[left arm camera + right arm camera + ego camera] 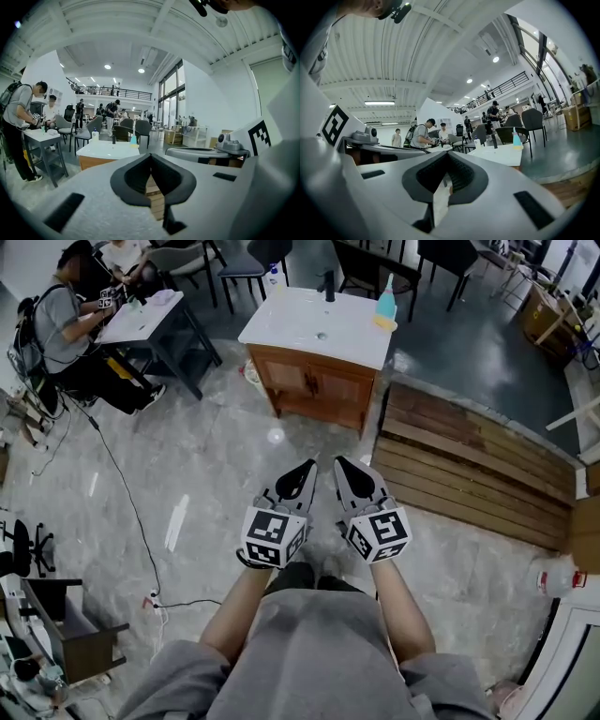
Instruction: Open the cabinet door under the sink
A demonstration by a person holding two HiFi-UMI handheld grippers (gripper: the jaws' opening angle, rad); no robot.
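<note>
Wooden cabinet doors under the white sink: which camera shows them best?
The head view: the brown wooden cabinet faces it, both doors shut. The left gripper view catches only its edge under the white sink top; the right gripper view, mostly that top.

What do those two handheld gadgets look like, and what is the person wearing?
The left gripper and right gripper match: pale grey bodies, black tapered jaws, and a white cube of black square markers each. The person wears grey clothing.
</note>
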